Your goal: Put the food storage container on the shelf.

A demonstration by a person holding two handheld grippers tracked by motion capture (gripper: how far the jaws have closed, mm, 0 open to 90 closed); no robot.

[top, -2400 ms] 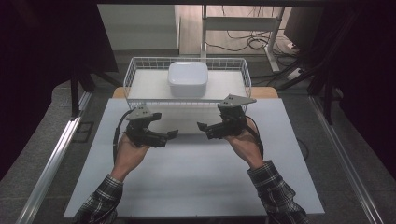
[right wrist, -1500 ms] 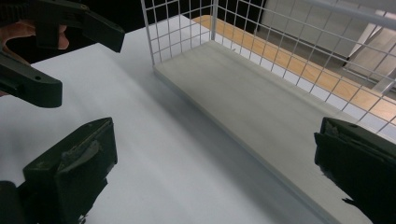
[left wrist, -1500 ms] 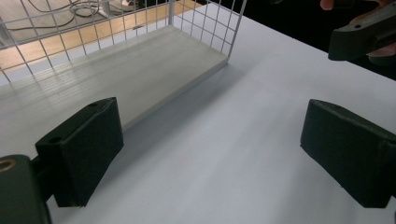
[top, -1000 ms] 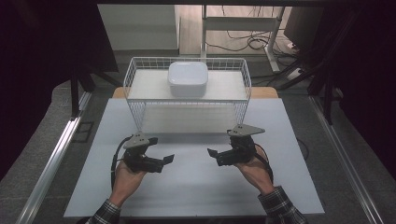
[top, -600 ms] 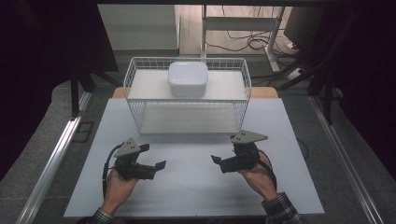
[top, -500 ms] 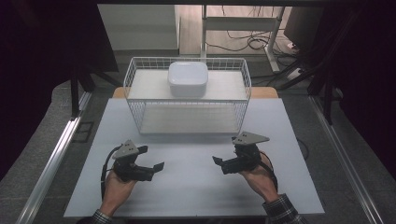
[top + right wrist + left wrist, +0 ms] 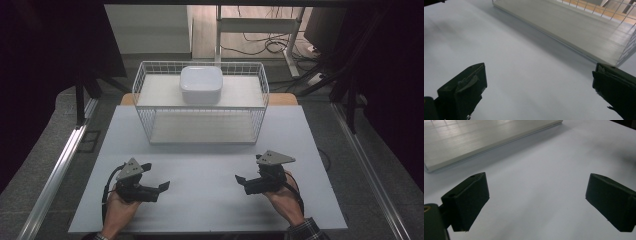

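Both grippers rested low over the near part of the white table (image 7: 210,150), the left gripper (image 7: 161,187) towards the near left corner and the right gripper (image 7: 241,180) towards the near right, each with its jaws spread wide and holding nothing, apparently parked clear of the work. Their jaws pointed inward at each other. The wire basket (image 7: 200,141) stood at the far edge, its long axis running parallel to that edge, and a white lidded container (image 7: 200,84) sat on its upper shelf, well apart from both grippers.
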